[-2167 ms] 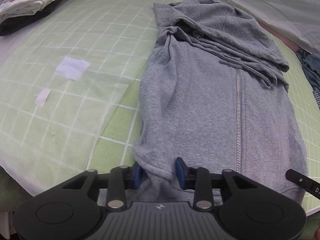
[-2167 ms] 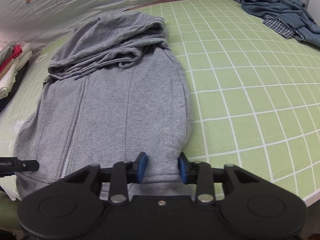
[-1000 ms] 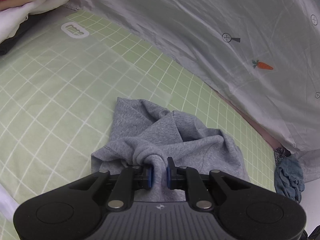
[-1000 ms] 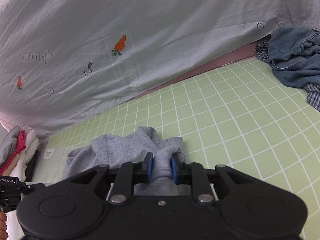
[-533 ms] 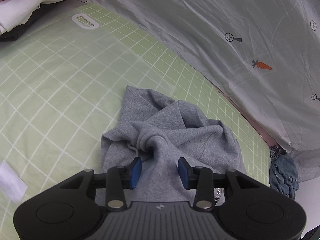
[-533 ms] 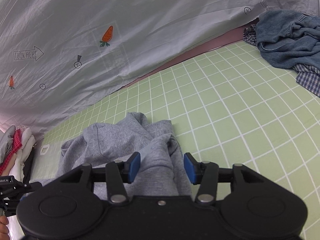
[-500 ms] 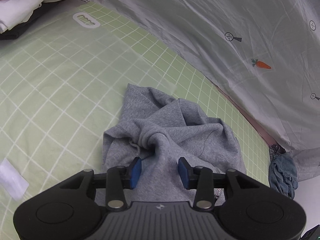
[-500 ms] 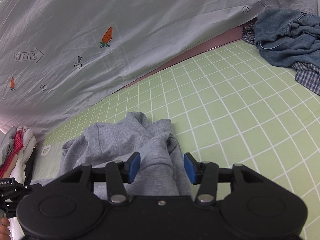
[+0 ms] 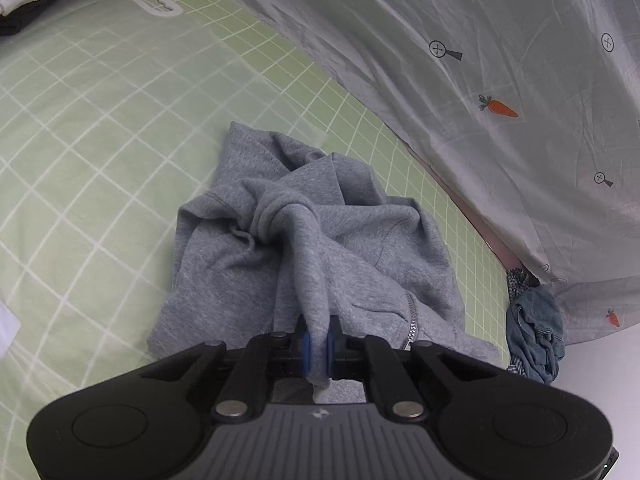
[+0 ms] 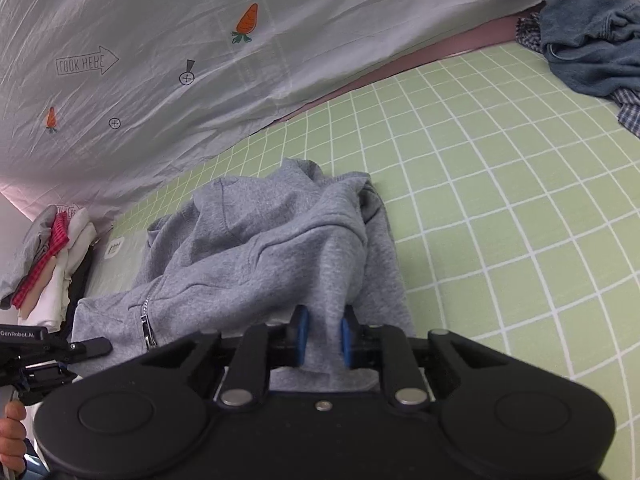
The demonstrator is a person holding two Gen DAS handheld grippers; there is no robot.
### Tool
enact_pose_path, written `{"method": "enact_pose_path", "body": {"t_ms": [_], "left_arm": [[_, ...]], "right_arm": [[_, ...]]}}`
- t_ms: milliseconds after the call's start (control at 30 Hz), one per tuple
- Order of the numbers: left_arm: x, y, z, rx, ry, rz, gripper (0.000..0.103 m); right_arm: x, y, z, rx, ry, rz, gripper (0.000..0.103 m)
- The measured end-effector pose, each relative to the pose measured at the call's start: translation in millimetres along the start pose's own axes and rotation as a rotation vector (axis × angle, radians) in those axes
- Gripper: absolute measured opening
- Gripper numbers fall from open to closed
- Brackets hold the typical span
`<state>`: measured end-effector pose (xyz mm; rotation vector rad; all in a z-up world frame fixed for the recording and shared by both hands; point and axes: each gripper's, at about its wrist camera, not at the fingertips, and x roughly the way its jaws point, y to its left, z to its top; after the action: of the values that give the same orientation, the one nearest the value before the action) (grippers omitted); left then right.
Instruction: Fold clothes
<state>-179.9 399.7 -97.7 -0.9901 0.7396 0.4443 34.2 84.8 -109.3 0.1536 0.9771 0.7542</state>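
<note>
Left wrist view: the left claw was clamped on a ridge of the grey zip hoodie, its blue pads pressed together with cloth bunched between them. Half a second before, the same pads had stood apart astride the fabric; the claw had let go and taken a fresh hold. The hoodie lay in a rumpled heap on the green checked sheet, doubled over on itself, zip showing near the claw, where two seconds earlier it had been spread flat at full length.

Right wrist view: the right claw was likewise clamped on the hoodie's near edge, pads closer together than half a second before, when they stood apart. The left claw's body and the hand carrying it showed at the left edge. A stack of folded clothes sat at far left; a denim heap at far right.

Judgement: the first fold across the length appeared made but untidy, and the regrip suggests a further fold or straightening pull was in hand
</note>
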Motion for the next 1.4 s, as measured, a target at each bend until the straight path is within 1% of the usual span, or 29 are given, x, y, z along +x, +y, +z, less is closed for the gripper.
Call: {"method": "enact_pose_path", "body": {"t_ms": [100, 200, 233, 300, 333, 400, 433, 467, 500, 533, 567, 700, 800, 833, 867, 933, 1000, 1067, 1233, 1300, 1333, 1367, 1400], "left_arm": [[1.4, -6.7, 16.0, 0.024, -0.021, -0.024, 0.007], [6.8, -18.0, 46.3, 0.044, -0.067, -0.053, 0.007], [9.1, -22.7, 58.5, 0.041, -0.090, -0.058, 0.008], [10.2, -31.3, 82.3, 0.006, -0.155, -0.037, 0.011], [9.2, -35.9, 93.3, -0.007, -0.188, -0.021, 0.014], [0.6, -44.4, 105.7, 0.015, -0.277, 0.018, 0.025], [-3.7, -46.7, 107.1, 0.041, -0.305, 0.036, 0.036], [-7.8, -48.3, 107.3, 0.071, -0.327, 0.054, 0.047], [-12.0, -50.0, 107.5, 0.101, -0.348, 0.071, 0.049], [-12.5, -49.1, 104.6, 0.130, -0.344, 0.087, 0.049], [-9.8, -47.1, 100.5, 0.155, -0.322, 0.107, 0.049], [10.6, -27.6, 74.6, 0.229, -0.191, 0.217, 0.049], [23.5, -15.6, 57.4, 0.268, -0.116, 0.265, 0.049], [26.0, -13.6, 53.8, 0.278, -0.101, 0.269, 0.051], [28.9, -12.7, 51.9, 0.286, -0.091, 0.269, 0.056], [35.4, -14.2, 51.9, 0.299, -0.072, 0.266, 0.064], [42.6, -18.0, 53.6, 0.317, -0.056, 0.263, 0.065], [50.5, -22.4, 55.7, 0.334, -0.046, 0.267, 0.068], [73.4, -34.1, 64.9, 0.384, -0.073, 0.346, 0.068], [77.5, -35.3, 69.2, 0.404, -0.082, 0.336, 0.062], [78.6, -34.6, 72.1, 0.402, -0.082, 0.323, 0.037], [79.2, -33.5, 74.8, 0.391, -0.080, 0.319, 0.015], [76.5, -30.6, 78.5, 0.364, -0.096, 0.325, 0.015]], "right_arm": [[-1.1, 2.0, 16.4, -0.006, -0.021, 0.036, 0.006], [4.0, 3.0, 43.6, -0.003, -0.061, 0.071, 0.006], [7.4, 3.6, 56.9, 0.005, -0.083, 0.081, 0.006], [10.8, 5.0, 83.9, 0.041, -0.150, 0.101, 0.006], [11.5, 6.5, 97.5, 0.064, -0.188, 0.108, 0.011], [9.7, 11.6, 120.2, 0.082, -0.258, 0.110, 0.028], [6.8, 14.7, 128.0, 0.078, -0.295, 0.105, 0.048], [3.2, 18.1, 132.3, 0.060, -0.326, 0.096, 0.053], [1.3, 20.0, 133.3, 0.042, -0.336, 0.086, 0.052], [0.7, 20.9, 132.7, 0.026, -0.333, 0.075, 0.052], [2.4, 19.7, 128.3, 0.019, -0.317, 0.062, 0.052], [16.4, 8.6, 99.2, 0.016, -0.209, -0.004, 0.052], [27.4, -2.0, 76.8, 0.038, -0.127, -0.047, 0.052], [30.7, -4.9, 70.5, 0.045, -0.105, -0.063, 0.052], [33.9, -7.6, 64.6, 0.051, -0.085, -0.080, 0.054], [40.0, -12.4, 54.3, 0.061, -0.047, -0.111, 0.056], [44.3, -14.8, 50.1, 0.059, -0.024, -0.126, 0.056], [47.6, -16.4, 48.9, 0.058, -0.010, -0.141, 0.057], [55.4, -18.8, 49.8, 0.062, 0.012, -0.165, 0.059], [58.2, -18.4, 50.1, 0.060, 0.019, -0.169, 0.059], [59.0, -18.1, 49.9, 0.059, 0.021, -0.171, 0.059], [59.5, -17.7, 49.7, 0.058, 0.023, -0.174, 0.059], [59.9, -17.2, 49.6, 0.058, 0.025, -0.176, 0.060]]}}
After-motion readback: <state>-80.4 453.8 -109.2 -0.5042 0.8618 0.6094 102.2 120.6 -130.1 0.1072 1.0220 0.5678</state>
